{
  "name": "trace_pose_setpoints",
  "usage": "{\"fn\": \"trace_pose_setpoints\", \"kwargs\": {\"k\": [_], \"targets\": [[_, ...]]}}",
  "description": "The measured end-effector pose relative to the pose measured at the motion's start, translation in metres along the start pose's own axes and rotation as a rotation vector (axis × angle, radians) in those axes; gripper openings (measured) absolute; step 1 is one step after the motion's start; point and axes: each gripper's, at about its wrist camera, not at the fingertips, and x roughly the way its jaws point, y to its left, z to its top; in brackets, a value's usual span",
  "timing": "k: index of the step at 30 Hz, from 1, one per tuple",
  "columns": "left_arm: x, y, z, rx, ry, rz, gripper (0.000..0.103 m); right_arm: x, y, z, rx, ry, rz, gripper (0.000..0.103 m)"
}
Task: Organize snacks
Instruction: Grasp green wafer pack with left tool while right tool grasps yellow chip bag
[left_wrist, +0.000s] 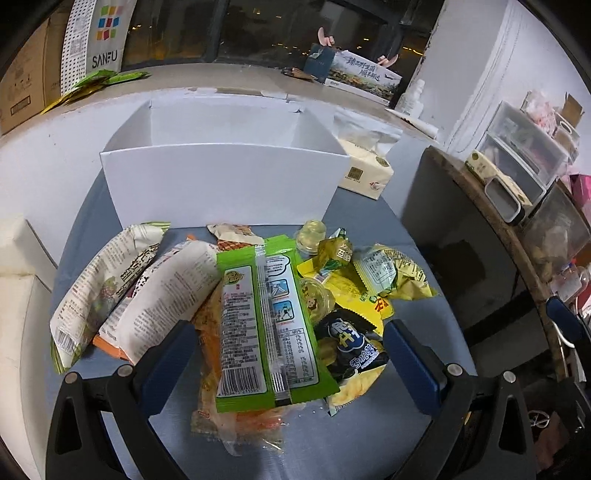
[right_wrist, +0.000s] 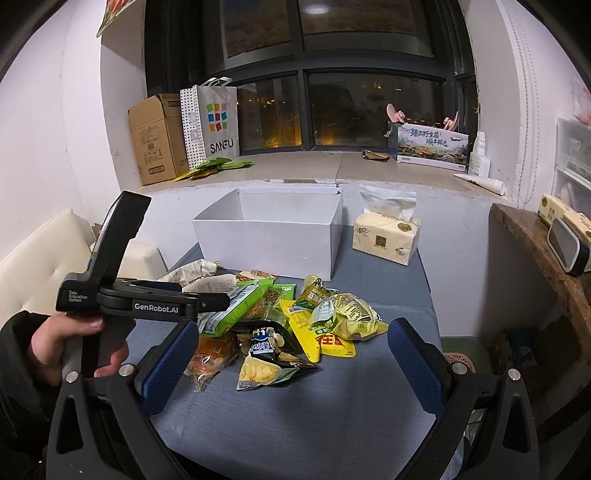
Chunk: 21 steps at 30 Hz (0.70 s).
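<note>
Both tongs gape empty, the left tongs (left_wrist: 288, 363) low over the snack pile, straddling the green packet (left_wrist: 266, 332), whose long axis runs away between the pads toward the white box (left_wrist: 221, 192), while the right tongs (right_wrist: 291, 363) hang back over bare tabletop (right_wrist: 332, 413).

dark window (right_wrist: 332, 107) | white walls (right_wrist: 55, 129) | stone sill (right_wrist: 295, 166) | cream sofa (right_wrist: 44, 258) | wooden shelf (right_wrist: 535, 240)
</note>
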Motion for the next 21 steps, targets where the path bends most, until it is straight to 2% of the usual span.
{"fn": "trace_pose_setpoints", "kwargs": {"k": [5,8,12,14,15,16,19,21], "targets": [[0.024,0.009,0.009,-0.024,0.054,0.017,0.103,0.0,-0.002,-0.001,0.007,0.001,0.0,0.103],[0.04,0.011,0.012,-0.01,0.082,0.055,0.103,0.001,-0.002,-0.002,0.005,0.004,0.001,0.103],[0.058,0.013,0.01,-0.009,0.126,0.058,0.102,0.002,-0.002,-0.002,0.008,0.007,0.001,0.103],[0.064,0.013,0.009,-0.003,0.136,0.073,0.092,0.003,-0.002,-0.003,0.008,0.009,0.003,0.103],[0.066,0.014,0.008,-0.006,0.143,0.065,0.076,0.003,-0.002,-0.003,0.008,0.01,0.002,0.103],[0.067,0.014,0.007,-0.009,0.15,0.059,0.071,0.003,-0.002,-0.003,0.009,0.011,0.001,0.103],[0.062,0.011,0.006,0.009,0.128,0.064,0.064,0.004,-0.003,-0.004,0.013,0.015,0.001,0.103],[0.052,0.012,0.004,0.018,0.092,0.069,0.063,0.004,-0.005,-0.005,0.017,0.016,0.0,0.103]]}}
